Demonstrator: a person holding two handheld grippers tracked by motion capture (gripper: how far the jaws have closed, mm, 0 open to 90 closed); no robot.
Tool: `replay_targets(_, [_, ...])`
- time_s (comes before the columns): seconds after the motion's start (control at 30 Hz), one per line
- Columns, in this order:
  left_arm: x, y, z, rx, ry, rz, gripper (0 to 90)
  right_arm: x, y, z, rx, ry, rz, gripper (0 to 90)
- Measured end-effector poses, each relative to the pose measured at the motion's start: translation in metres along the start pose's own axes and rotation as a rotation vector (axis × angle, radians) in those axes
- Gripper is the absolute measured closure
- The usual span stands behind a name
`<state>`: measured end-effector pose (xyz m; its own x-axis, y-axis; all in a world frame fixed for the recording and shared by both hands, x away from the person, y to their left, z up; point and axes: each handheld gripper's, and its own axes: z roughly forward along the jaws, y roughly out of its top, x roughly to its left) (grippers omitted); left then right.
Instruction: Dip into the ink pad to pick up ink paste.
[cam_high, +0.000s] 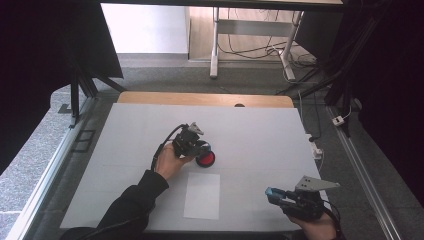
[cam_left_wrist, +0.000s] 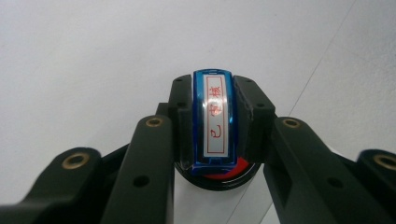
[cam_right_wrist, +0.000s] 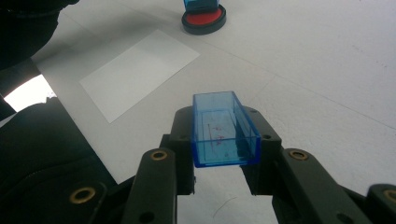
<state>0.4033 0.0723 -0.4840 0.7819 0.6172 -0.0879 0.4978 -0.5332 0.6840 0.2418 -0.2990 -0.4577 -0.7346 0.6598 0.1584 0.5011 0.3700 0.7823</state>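
High view: we hold the left gripper (cam_high: 196, 145) over the red ink pad (cam_high: 205, 158) near the middle of the white table (cam_high: 260, 130). The right gripper (cam_high: 280, 196) sits near the table's near right corner, well apart, carrying a blue piece. A white sheet of paper (cam_high: 202, 195) lies between the two, just on our side of the pad.

Left gripper view: jaws clamped on the blue stamp (cam_left_wrist: 214, 122), label with red characters facing the camera. The ink pad (cam_left_wrist: 219, 173) lies right under the stamp; we cannot tell whether the stamp face touches the ink. Risk: a tilted press would ink one edge only, and the light pad could slide or lift with the stamp when we rise.

Right gripper view: jaws clamped on the clear blue stamp cap (cam_right_wrist: 223, 128), open side toward the camera, a faint red mark inside. Paper (cam_right_wrist: 140, 71) and ink pad (cam_right_wrist: 204, 18) lie ahead. Risk: the paper is loose; it may shift or stick to the inked stamp, smearing the print. The thin cap walls could slip or crack under a hard squeeze.
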Motion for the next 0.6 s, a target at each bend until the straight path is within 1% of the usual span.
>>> replay_targets(0.1, [0.0,0.0013,-0.0048,-0.016,-0.013,-0.008,70.7,0.0001,0.0,0.0,0.0,0.0,-0.001,68.6])
replay_targets(0.27, [-0.0039,0.0024,-0.0096,-0.023,-0.031,0.003,70.7,0.0002,0.0001,0.0001,0.0,-0.001,-0.001,68.6])
replay_targets(0.43, [-0.0068,0.0027,-0.0093,-0.028,-0.042,0.009,70.7,0.0,0.0001,0.0001,-0.001,-0.001,-0.004,68.6])
replay_targets(0.6, [-0.0096,0.0017,-0.0055,-0.017,-0.04,0.02,70.7,0.0001,0.0,0.0,-0.001,0.0,-0.002,68.6])
